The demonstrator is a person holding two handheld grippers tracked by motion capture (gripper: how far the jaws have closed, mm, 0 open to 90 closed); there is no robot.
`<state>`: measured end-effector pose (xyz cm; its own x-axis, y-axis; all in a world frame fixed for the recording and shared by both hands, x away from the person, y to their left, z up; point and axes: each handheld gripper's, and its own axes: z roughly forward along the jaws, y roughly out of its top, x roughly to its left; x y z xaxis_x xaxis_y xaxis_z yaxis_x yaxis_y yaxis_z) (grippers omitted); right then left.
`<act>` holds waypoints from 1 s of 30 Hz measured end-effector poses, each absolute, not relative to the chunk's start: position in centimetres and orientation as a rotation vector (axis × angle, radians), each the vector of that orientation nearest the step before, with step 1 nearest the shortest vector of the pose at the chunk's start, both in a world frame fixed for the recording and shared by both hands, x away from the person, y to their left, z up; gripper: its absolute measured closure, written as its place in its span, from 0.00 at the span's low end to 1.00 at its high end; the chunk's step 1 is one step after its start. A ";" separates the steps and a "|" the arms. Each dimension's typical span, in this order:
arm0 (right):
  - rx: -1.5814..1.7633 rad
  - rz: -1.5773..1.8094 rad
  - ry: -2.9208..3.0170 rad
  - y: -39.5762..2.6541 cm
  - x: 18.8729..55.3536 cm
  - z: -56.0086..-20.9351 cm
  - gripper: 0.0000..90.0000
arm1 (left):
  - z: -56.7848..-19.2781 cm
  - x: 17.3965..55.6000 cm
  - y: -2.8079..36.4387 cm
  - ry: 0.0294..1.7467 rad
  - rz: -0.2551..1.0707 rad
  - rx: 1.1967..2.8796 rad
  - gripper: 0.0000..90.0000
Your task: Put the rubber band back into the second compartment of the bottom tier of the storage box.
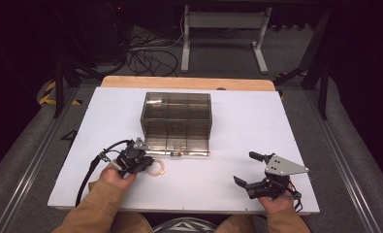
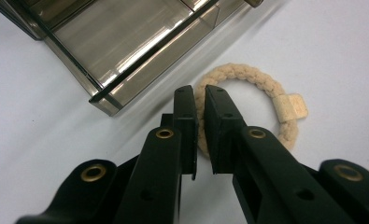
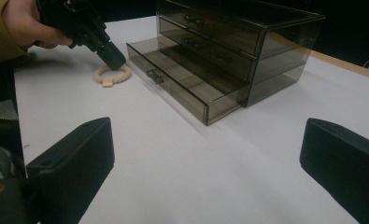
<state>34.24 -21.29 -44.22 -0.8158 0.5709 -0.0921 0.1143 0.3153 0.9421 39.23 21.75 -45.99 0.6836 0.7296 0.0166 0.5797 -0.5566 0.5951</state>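
Room: dark, with cables on the floor and a white metal frame (image 1: 225,29) standing beyond the counter.
Counter: a white counter (image 1: 257,131) with a wooden strip along its far edge.
Drawer box: a smoky see-through drawer box (image 1: 177,114) sits at the middle of the counter; its bottom drawer (image 3: 173,88) is pulled out toward the person.
Rope ring: a cream braided rope ring (image 2: 261,93) lies flat on the counter just in front of the open drawer's left end, near it but not touching it.
Left tool: the left tool (image 2: 200,100) points down at the ring with its jaws drawn almost together, and the near side of the braid is pinched between them.
Right tool: the right tool (image 1: 252,170) is held low over the right side of the counter, well apart from the ring and the box; its jaws stand wide with nothing between them.
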 end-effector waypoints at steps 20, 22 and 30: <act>0.608 1.504 2.175 -21.3 34.2 -44.2 0.04 | -45.7 39.1 21.8 1.011 0.381 2.316 0.95; 0.609 1.505 2.175 -21.3 34.2 -44.2 0.04 | -45.5 39.0 21.9 1.009 0.388 2.303 0.95; 0.608 1.507 2.176 -21.3 34.2 -44.2 0.04 | -44.6 38.4 22.2 0.974 0.436 2.248 0.95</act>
